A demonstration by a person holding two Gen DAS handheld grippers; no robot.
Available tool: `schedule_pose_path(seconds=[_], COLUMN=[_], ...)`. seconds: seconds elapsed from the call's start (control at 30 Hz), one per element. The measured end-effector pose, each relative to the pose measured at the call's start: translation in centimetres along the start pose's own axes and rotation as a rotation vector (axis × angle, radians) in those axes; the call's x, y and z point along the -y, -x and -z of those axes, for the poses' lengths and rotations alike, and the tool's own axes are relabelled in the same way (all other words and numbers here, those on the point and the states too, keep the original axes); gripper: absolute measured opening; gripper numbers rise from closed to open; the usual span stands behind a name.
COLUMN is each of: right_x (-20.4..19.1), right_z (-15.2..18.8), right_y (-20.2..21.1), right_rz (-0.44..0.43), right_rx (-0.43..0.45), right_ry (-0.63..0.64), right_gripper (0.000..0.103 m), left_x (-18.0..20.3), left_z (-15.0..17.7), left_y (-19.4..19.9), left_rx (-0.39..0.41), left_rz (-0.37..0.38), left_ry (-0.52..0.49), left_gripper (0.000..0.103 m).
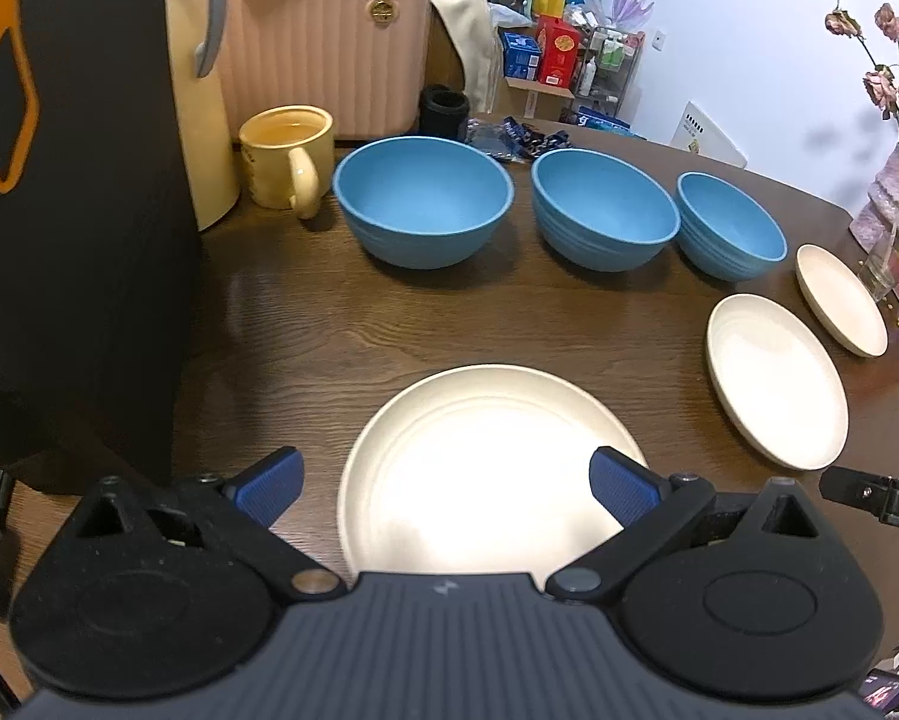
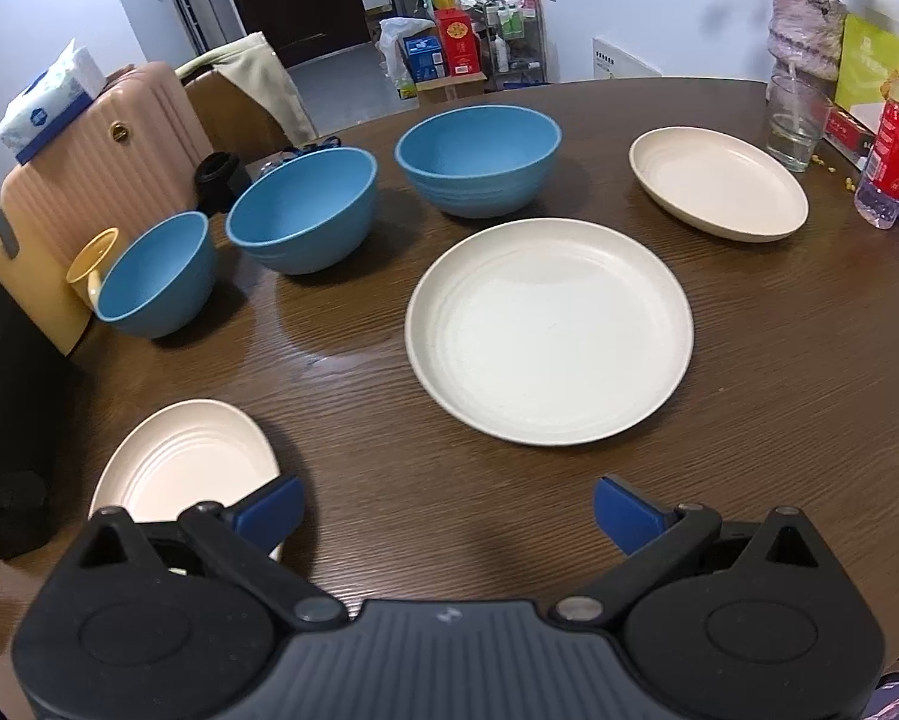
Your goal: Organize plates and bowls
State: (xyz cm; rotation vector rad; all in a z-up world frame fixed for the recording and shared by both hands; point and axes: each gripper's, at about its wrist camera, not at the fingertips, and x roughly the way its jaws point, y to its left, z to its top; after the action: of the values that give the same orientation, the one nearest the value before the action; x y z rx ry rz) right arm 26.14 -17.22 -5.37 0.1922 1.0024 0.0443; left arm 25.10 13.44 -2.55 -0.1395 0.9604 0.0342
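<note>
**On the brown surface: three bowls, three plates, both claws empty**

Over the nearest plate [image 1: 479, 468] we hold the left claw [image 1: 446, 489] with its blue pads spread wide and grasping nothing. The right claw [image 2: 446, 513] is also released and hovers above bare wood of the surface [image 2: 779, 396], with the middle plate [image 2: 548, 330] just ahead of it. A third plate [image 2: 716, 180] lies farther, near a drinking glass [image 2: 797, 123]. Three blue bowls [image 1: 422, 201] stand in a row behind, apart from each other, beside a yellow mug [image 1: 287, 156].

We judge these pieces are light, stiff and matte, probably not very fragile, but the plates lie flat, so a pad must slide under the raised rim. We would pinch a plate at its near edge. For a bowl, we would take the wall at the rim, one pad inside and one outside. Nothing is stacked yet.
</note>
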Motion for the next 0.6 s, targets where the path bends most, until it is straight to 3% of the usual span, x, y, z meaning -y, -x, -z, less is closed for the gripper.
schedule_pose_path(seconds=[0.6], right_x=[8.6], right_z=[-3.2], right_y=[-1.1], right_rz=[0.024], right_rx=[-0.004], right_ry=[-0.043], right_gripper=[0.103], left_x=[8.7], left_z=[-1.4], left_y=[-2.4], left_rx=[-0.017], left_rz=[0.003], left_ry=[-0.039], left_gripper=[0.103])
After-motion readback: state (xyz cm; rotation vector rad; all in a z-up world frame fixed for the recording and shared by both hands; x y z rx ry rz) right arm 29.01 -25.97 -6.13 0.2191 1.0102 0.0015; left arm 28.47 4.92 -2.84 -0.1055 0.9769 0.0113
